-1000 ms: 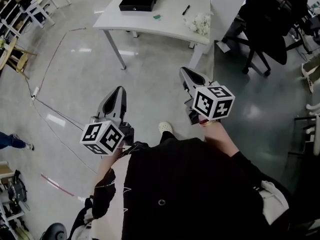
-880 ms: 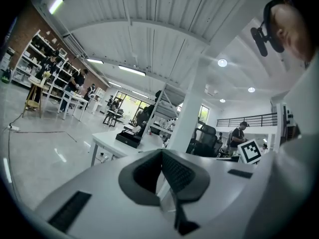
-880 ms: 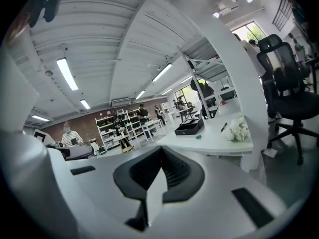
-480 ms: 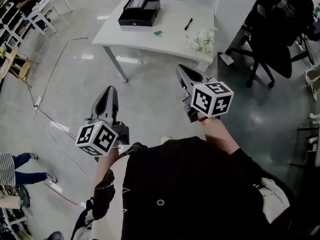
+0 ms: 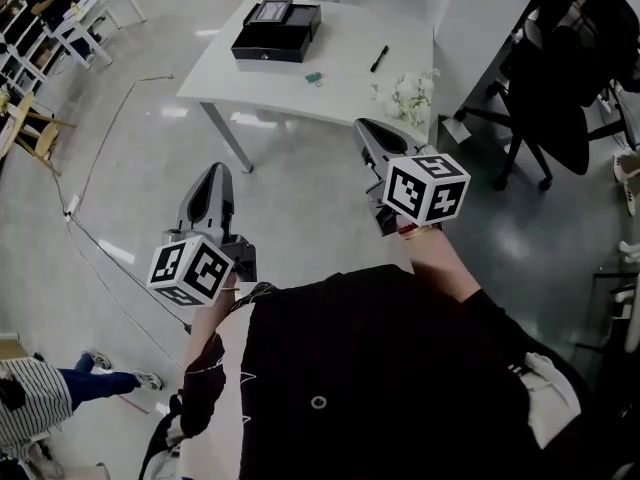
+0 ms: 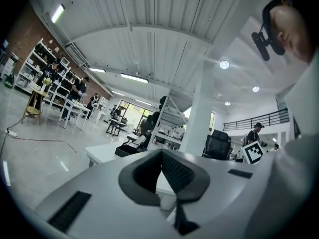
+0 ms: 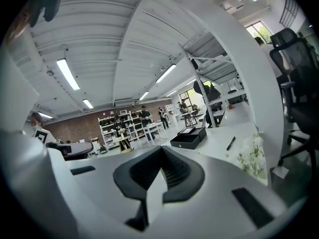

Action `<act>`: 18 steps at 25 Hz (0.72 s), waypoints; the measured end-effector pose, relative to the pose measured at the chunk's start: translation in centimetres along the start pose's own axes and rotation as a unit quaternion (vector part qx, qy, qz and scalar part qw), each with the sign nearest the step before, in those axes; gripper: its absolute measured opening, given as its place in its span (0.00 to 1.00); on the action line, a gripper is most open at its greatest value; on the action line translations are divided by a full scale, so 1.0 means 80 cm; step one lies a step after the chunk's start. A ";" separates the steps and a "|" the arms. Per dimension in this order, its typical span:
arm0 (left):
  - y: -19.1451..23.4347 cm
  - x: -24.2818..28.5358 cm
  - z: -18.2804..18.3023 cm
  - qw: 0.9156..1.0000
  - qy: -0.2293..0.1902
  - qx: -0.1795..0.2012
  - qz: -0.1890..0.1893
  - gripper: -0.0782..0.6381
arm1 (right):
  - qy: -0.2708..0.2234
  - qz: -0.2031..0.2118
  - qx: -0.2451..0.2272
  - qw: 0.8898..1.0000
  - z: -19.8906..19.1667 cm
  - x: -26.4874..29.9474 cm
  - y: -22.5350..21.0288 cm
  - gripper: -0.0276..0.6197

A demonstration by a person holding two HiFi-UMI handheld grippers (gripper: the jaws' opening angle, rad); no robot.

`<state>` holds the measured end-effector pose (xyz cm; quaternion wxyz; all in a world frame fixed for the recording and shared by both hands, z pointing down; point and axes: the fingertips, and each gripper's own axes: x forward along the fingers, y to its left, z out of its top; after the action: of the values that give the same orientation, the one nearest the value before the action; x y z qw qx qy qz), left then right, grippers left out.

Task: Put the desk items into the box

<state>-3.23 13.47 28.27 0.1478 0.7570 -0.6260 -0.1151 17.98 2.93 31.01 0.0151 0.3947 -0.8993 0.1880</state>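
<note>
In the head view, the table (image 5: 340,80) is well ahead of us, with the black box (image 5: 276,30), a pen (image 5: 379,58) and white flowers (image 5: 405,96) on it. In the left gripper view, our left gripper (image 6: 162,157) is closed and empty. In the right gripper view, our right gripper (image 7: 160,156) is too. Closed jaws might just push the pen off the table.

We looked steeply down from head height; both gripper views faced ahead, sharing the distant white rectangular worktop (image 5: 275,80).
</note>
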 end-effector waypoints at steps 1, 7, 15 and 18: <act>0.002 0.004 -0.001 1.000 0.000 0.000 0.002 0.12 | 0.001 0.001 -0.001 1.000 0.000 0.004 -0.003 0.05; 0.008 0.018 -0.012 1.000 0.005 -0.007 0.011 0.12 | 0.015 0.009 0.001 1.000 -0.011 0.017 -0.014 0.05; 0.004 0.030 -0.033 0.999 0.040 -0.012 0.013 0.12 | 0.052 0.003 0.036 0.998 -0.049 0.016 -0.030 0.05; 0.004 0.040 -0.037 0.999 0.048 -0.010 0.005 0.12 | 0.049 -0.005 0.044 0.998 -0.051 0.020 -0.039 0.05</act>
<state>-1.85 10.50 31.21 0.1858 0.7568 -0.6210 -0.0844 18.60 1.29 36.07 0.0430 0.3901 -0.8862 0.2463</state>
